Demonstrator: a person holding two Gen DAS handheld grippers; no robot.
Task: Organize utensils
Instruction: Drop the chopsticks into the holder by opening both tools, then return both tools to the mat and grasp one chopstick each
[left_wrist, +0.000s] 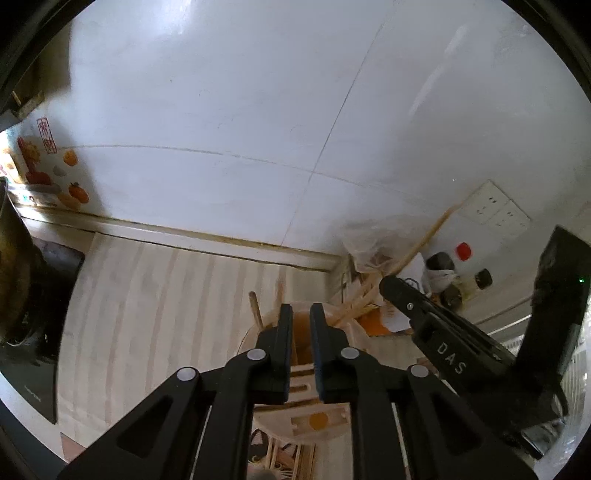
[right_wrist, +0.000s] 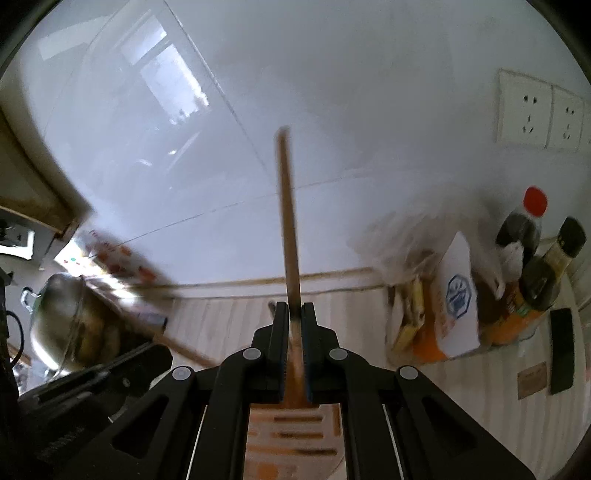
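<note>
Wooden chopstick: long, thin, pale tan, squared section, its top end blurred. It stands nearly upright against the white tile wall, lower part pinched between the pads of the right gripper, which is closed down tight on it. The stick's lower end runs down behind the jaws toward the slotted holder below.

Holder: cream plastic w/ long horizontal slots and orange showing thru; seen from the left wrist cam as a round tub w/ an orange inside. More wooden sticks lean out of it at angles, some fanning to the right.

Left gripper hangs right over the tub's mouth, jaws w/ a narrow gap and nothing between the pads, so not gripping anything. In the left cam the right gripper's black body, lettered DAS, comes in from the right side just beside the tub.

Around: pale striped wood-look counter. To the right of the holder an orange-and-white carton, a dark sauce bottle w/ red cap, another dark-capped bottle, a black phone-like slab flat on the counter. Wall sockets above. To the left a steel pot w/ glass lid, blurred.
</note>
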